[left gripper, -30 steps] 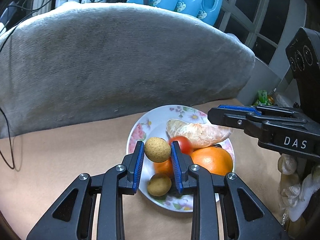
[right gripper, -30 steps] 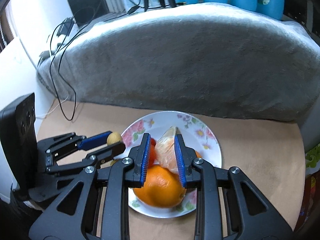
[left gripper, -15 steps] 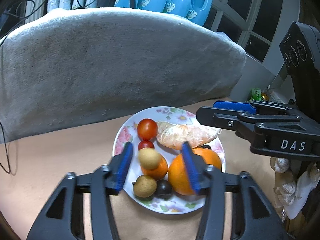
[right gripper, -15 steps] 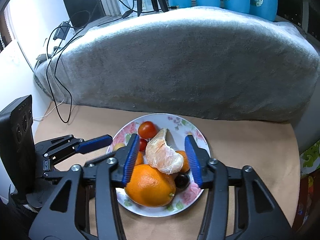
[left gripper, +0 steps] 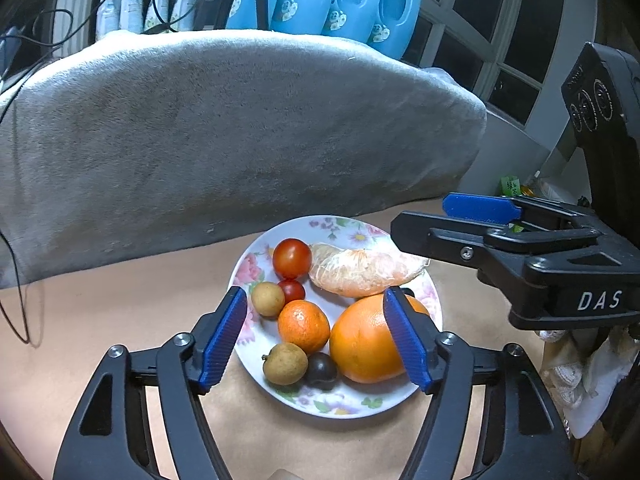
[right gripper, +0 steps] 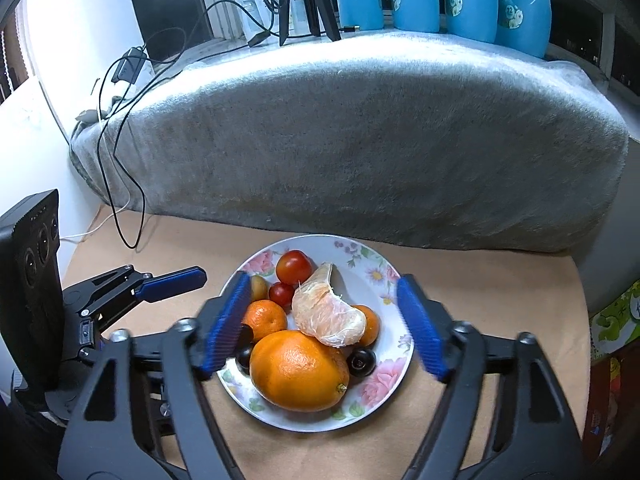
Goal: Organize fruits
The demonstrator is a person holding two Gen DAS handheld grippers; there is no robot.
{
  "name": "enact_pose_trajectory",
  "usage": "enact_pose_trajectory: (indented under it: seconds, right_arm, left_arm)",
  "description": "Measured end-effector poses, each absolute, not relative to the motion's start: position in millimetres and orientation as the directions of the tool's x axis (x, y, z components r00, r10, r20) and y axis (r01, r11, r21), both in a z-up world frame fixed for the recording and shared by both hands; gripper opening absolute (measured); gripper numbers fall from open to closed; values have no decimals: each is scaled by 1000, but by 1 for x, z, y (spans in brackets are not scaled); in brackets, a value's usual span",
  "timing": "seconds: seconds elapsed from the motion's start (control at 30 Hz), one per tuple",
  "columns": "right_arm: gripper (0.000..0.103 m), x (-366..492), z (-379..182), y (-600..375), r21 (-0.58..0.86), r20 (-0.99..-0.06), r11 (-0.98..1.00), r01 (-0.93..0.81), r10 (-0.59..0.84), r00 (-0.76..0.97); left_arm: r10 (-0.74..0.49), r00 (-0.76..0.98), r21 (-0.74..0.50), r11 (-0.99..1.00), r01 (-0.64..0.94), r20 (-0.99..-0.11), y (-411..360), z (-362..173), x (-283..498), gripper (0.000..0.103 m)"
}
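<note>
On the floral plate below both just-opened grippers, the released fruits.

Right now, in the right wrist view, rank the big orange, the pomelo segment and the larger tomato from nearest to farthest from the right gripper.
1. big orange, front of the plate, below the open right gripper.
2. pomelo segment, plate's middle.
3. larger tomato, far side.

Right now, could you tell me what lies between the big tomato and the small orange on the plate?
A small red tomato sits between the big tomato and the small orange, clearest in the left wrist view.
</note>
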State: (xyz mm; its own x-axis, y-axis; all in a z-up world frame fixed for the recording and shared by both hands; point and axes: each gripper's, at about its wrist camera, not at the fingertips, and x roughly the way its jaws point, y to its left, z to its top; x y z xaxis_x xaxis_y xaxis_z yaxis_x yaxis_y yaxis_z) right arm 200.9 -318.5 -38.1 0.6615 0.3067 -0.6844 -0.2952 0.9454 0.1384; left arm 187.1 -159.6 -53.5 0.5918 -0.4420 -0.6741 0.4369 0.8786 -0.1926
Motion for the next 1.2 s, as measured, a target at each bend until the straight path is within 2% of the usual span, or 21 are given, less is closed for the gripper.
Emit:
enact_pose_trajectory:
  seconds: [0.17, 0.3, 0.63, 1.2]
  right_arm:
    - [84, 197, -35, -321, 142, -682, 947, -289, 305, 665]
    - [92, 191, -30, -324, 148, -678, 949, -279, 303, 669]
    - [92, 159, -8, -322, 121, -661, 949, -293, 297, 689]
    - [94, 64, 3, -296, -19, -611, 942, -336, 255, 750]
  left_arm:
    - [-435, 592, -192, 883, 429, -678, -157, -51, 183, 77]
    - [-432, 597, -193, 885, 423, -676, -155, -47, 177, 77]
    - [-425, 626, -185, 892, 412, -654, -144, -25, 146, 78]
    - [-385, 672, -148, 912, 383, -633, -121, -5, 78, 78]
